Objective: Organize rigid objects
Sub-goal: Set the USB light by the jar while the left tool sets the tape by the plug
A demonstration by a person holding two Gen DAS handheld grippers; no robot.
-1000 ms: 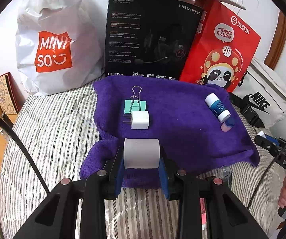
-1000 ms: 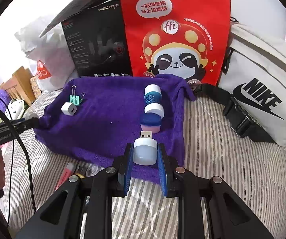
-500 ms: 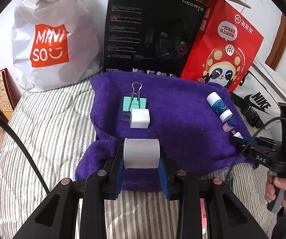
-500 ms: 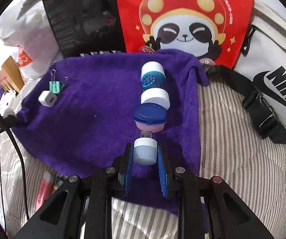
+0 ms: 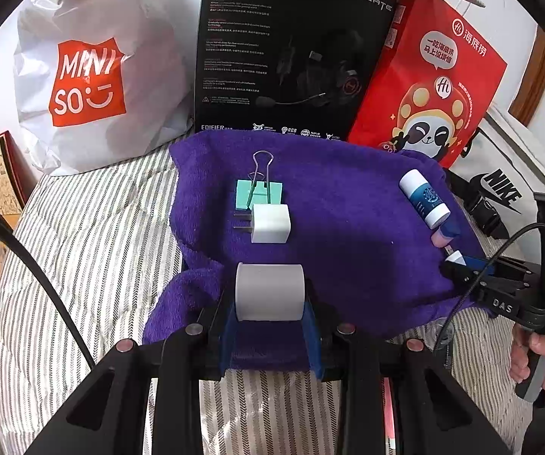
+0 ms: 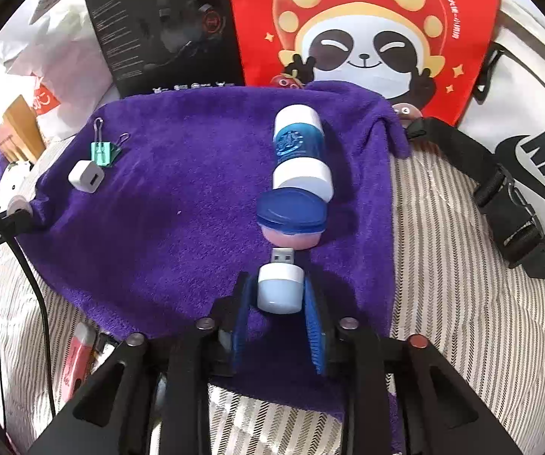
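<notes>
Reading labels first: white bag [image 5: 94, 87] far ahead-left of the left tongs says MINISO in an orange patch; black box [image 5: 291, 57] straight ahead says HECATE up top, EDIFIER and RGB along the bottom, small print too tiny to read; red bag [image 5: 431, 87] ahead-right has a panda, an "Hi" logo and Chinese text; white bag [image 5: 500, 185] far right says NIKE, cut off by the frame edge.
Left tongs [image 5: 270, 318]: jaws closed on a white roll [image 5: 270, 292], held over the near edge of the towel [image 5: 348, 265].
Right tongs [image 6: 280, 311]: clamped on a little white USB stick [image 6: 281, 288], plug pointing forward, nearly touching the jar.
Jar [image 6: 293, 220]: just ahead of the right tongs, blue lid, pink underneath, on its side; no readable label.
Tube [image 6: 299, 148]: beyond the jar and touching it, white ends, blue middle with a round emblem I can't read.
Charger [image 5: 270, 223]: white cube just ahead of the roll, prongs pointing left.
Clip [image 5: 259, 193]: teal binder clip right behind the charger, touching it.
Other rig: "DAS" lettering on the right tongs' body, seen from the left camera.
Hard to tell: pink thing [image 6: 77, 356] near-left of the right tongs, half hidden by the rig.
</notes>
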